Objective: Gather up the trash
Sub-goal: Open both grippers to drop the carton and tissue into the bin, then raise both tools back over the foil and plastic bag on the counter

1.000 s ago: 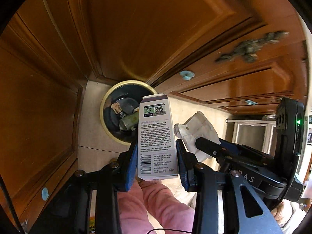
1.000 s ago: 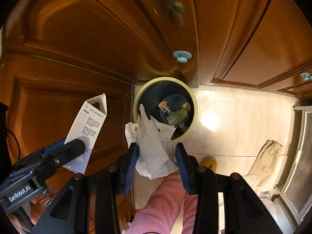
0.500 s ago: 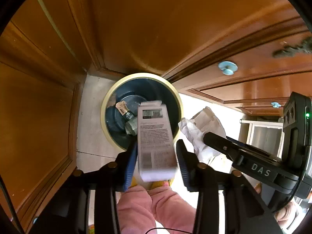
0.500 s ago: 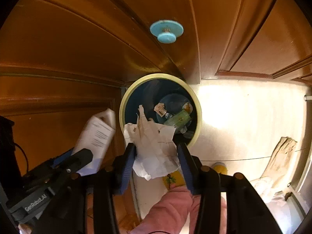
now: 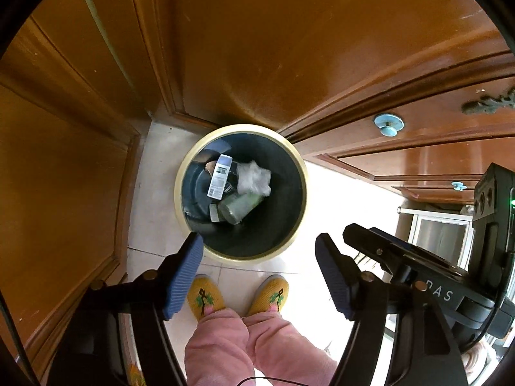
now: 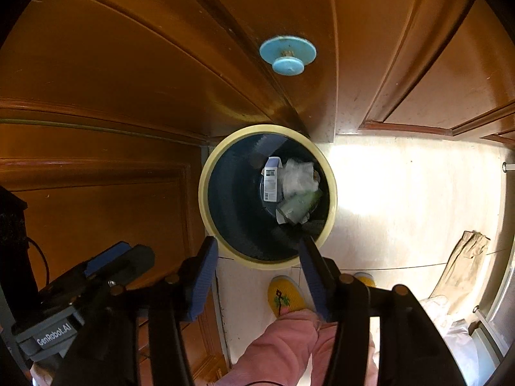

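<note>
Both released since a moment ago: left gripper (image 5: pixel 259 271) and right gripper (image 6: pixel 259 271) now spread wide, empty, above the trash bin (image 5: pixel 297 173); white box (image 5: pixel 220 177) and crumpled paper (image 5: pixel 254 177) now inside the bin. Underneath, green item (image 5: pixel 239 206) partly covered, hard to identify.

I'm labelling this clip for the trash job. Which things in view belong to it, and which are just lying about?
Part of the job:
trash bin
white carton
crumpled paper
green bottle
left gripper, open
right gripper, open

Just lying about:
yellow slippers
blue cabinet knob
beige cloth
</note>
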Tool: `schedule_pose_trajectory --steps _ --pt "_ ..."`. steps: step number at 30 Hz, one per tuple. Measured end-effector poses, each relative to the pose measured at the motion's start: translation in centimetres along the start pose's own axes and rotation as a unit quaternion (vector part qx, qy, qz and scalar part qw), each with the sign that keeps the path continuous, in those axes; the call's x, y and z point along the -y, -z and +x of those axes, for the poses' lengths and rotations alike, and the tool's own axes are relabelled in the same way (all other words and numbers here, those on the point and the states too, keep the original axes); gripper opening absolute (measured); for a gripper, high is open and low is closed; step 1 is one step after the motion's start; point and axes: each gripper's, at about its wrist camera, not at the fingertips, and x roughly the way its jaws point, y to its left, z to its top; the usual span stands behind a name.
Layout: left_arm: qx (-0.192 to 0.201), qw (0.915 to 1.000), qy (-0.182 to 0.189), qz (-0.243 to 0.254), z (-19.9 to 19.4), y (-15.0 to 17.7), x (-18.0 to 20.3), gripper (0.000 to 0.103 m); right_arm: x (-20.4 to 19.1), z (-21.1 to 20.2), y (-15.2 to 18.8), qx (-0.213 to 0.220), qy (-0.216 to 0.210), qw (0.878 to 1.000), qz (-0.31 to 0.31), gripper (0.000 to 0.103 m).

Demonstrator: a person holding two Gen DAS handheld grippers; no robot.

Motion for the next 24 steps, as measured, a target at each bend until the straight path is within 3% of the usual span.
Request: schedule_pose_trajectory --steps 10,24 --pt "0.017 0.9996 -0.002 0.024 -6.8 1.0 3.0 0.070 -1.8 -5.4 1.7 0.007 0.004 1.000 -0.002 0.053" --pt "0.059 0.9962 0.001 0.065 -21.9 1.8 7.8 0.070 -5.6 -19.0 3.7 0.045 0.041 0.998 -0.002 0.053"
